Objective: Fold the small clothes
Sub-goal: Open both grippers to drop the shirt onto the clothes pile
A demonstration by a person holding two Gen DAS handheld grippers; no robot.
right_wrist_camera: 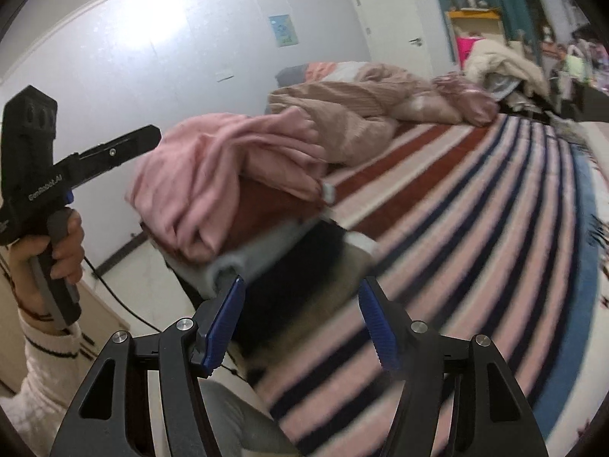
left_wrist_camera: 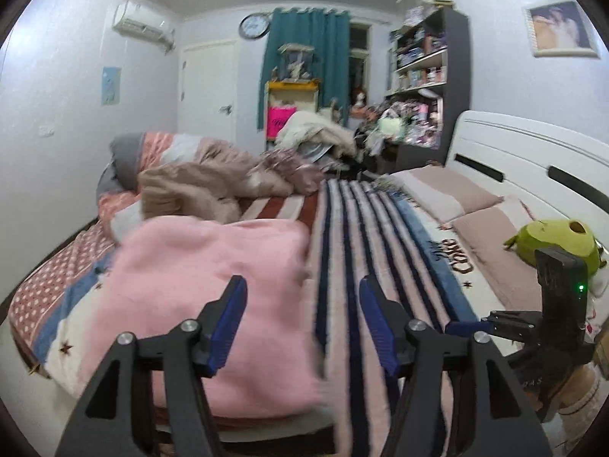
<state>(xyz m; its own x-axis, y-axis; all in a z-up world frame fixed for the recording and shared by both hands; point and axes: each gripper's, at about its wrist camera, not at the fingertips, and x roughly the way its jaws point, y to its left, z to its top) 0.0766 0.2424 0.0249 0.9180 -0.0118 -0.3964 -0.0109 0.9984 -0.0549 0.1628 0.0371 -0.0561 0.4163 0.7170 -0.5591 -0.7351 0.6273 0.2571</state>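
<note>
Left wrist view: the left gripper [left_wrist_camera: 302, 297] stands wide and empty over the blurred pink garment [left_wrist_camera: 213, 297] on the striped blanket [left_wrist_camera: 365, 236].

Right wrist view: the right gripper [right_wrist_camera: 300, 297] gapes, empty, near a motion-smeared clothes stack [right_wrist_camera: 243, 205], partly indistinct.

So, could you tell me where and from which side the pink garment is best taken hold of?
I would pinch the pink garment by its loose near edge, the one overhanging the stack beneath it, coming in low from the striped blanket side. It lies crumpled with that edge lifted, so a finger could probably slip under it. The right gripper is open and empty.
</note>
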